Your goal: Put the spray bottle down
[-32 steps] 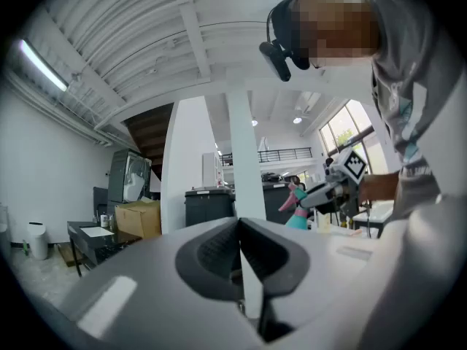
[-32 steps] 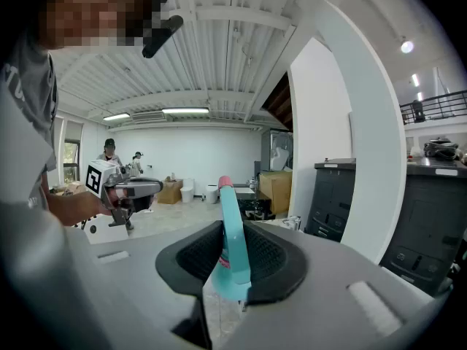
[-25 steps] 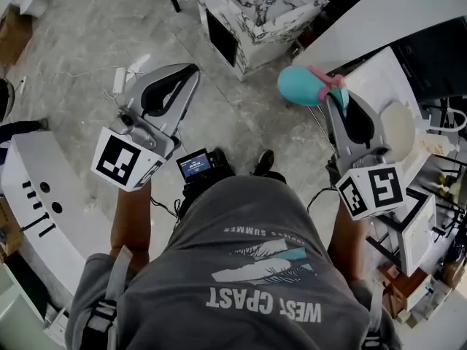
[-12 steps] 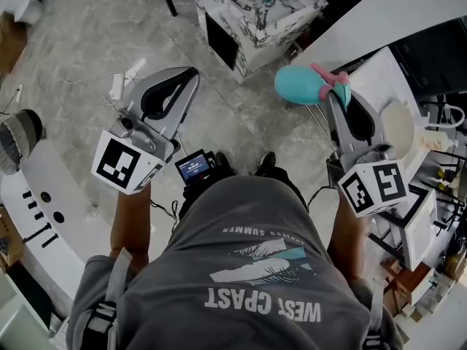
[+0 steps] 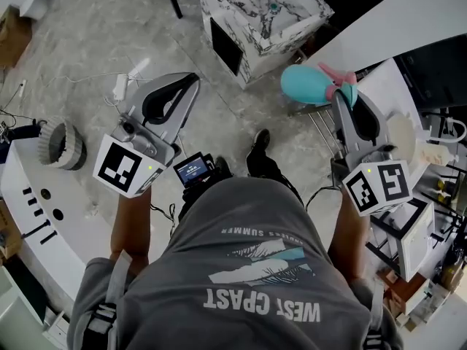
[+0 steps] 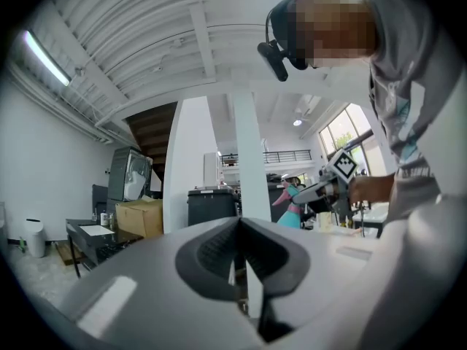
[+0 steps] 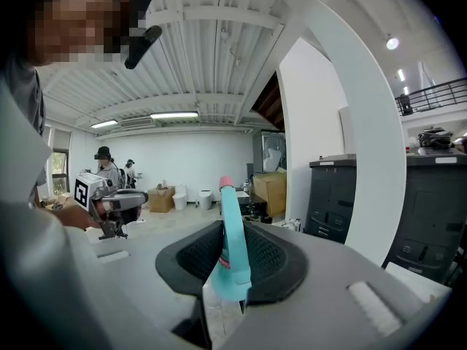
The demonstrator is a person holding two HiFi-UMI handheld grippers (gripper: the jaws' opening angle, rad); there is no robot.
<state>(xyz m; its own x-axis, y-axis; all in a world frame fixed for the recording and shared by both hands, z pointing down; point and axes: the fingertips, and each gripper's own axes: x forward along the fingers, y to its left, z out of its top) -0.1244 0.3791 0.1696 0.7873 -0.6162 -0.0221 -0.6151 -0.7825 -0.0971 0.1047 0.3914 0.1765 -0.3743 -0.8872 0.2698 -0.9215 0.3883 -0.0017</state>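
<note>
The spray bottle [image 5: 308, 84] is gripped by the right gripper [image 5: 341, 99], whose jaws are clenched on its top end by the pink trigger. The teal body is carried out past the jaw tips, above the grey floor [image 5: 95, 35]. The left gripper [image 5: 188, 80] is held level, well apart from the right one, with its jaws pressed together on nothing. Ahead of both grippers a marble-patterned cabinet [image 5: 259, 13] is seen, and a white table [image 5: 408, 20] runs ahead and to the right of the right gripper, near the bottle. A power strip [image 5: 120, 86] lies on the floor just left of the left gripper, and a white curved counter [image 5: 29, 195] is set further left. The cabinet's dark compartment [image 5: 222, 39] is open towards the grippers, but its contents cannot be made out. A cardboard box [image 7: 268, 188] is seen far beyond the right gripper's jaws, its contents hidden.
</note>
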